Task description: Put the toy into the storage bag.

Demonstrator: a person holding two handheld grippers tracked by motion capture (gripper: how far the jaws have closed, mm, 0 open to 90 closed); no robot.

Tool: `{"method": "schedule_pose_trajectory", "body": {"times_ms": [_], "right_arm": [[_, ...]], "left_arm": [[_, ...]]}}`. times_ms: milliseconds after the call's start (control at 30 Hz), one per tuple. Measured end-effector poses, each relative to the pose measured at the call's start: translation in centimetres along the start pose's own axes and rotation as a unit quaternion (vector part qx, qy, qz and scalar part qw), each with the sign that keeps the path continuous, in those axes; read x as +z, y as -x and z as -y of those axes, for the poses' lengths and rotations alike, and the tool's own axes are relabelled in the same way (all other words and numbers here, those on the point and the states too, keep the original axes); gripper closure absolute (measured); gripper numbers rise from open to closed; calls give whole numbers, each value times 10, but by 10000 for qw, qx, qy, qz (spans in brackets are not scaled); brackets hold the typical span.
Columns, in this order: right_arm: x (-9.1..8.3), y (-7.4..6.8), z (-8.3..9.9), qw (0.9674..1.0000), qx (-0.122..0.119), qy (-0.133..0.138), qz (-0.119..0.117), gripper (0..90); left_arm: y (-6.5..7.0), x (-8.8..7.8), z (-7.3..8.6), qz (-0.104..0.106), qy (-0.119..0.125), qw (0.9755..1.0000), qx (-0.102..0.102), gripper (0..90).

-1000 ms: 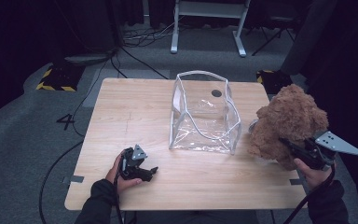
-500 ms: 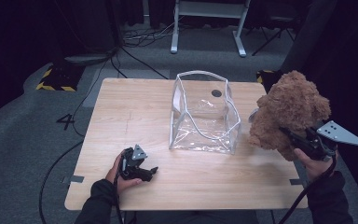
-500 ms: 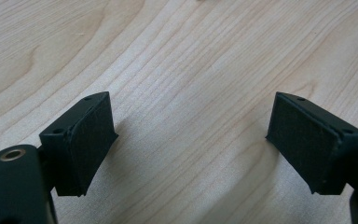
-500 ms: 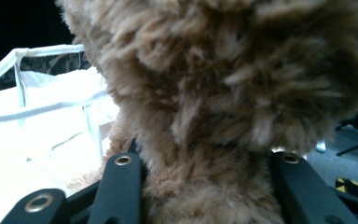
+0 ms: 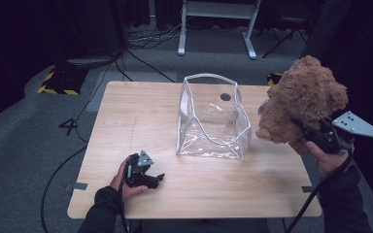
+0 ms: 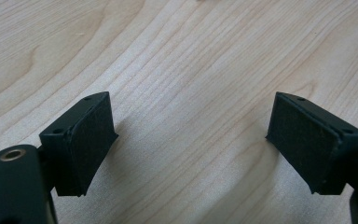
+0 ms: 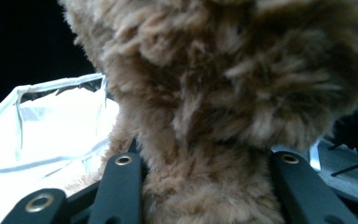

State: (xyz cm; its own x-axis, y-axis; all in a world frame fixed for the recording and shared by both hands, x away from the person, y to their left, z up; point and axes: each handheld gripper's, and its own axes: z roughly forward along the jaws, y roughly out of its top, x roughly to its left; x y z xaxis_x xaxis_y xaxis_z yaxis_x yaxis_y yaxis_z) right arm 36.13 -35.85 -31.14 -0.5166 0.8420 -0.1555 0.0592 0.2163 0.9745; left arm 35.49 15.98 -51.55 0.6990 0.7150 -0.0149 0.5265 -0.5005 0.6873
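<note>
The right tool (image 5: 303,130) pinches a fluffy brown teddy bear (image 5: 305,99), held in the air beside the clear plastic open-topped bag (image 5: 212,116) on the light wooden desk (image 5: 141,111). The left tool (image 5: 159,178) rests on the desk, jaws spread, nothing between them.

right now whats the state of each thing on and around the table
teddy bear: clamped in the right gripper, lifted off the table, beside the bag
clear plastic bag: standing upright on the table, mouth open, empty
left gripper: lying on the table, jaws open, nothing between them
right gripper: shut on the teddy bear
wooden table: bears the bag and the left gripper
</note>
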Motion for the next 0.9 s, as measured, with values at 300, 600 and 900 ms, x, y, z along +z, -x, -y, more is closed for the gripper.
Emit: {"method": "schedule_pose_trajectory", "body": {"times_ms": [300,600,900], "right_arm": [[10,4,-14,9999,-7,97,27,613],[18,3,-29,9998,-69,192,24,613],[29,-10,-50,9993,-162,325,-94,613]], "left_arm": [[0,0,0,0,0,10000,0,148],[0,0,0,0,0,10000,-1,148],[0,0,0,5,2,10000,-10,148]]}}
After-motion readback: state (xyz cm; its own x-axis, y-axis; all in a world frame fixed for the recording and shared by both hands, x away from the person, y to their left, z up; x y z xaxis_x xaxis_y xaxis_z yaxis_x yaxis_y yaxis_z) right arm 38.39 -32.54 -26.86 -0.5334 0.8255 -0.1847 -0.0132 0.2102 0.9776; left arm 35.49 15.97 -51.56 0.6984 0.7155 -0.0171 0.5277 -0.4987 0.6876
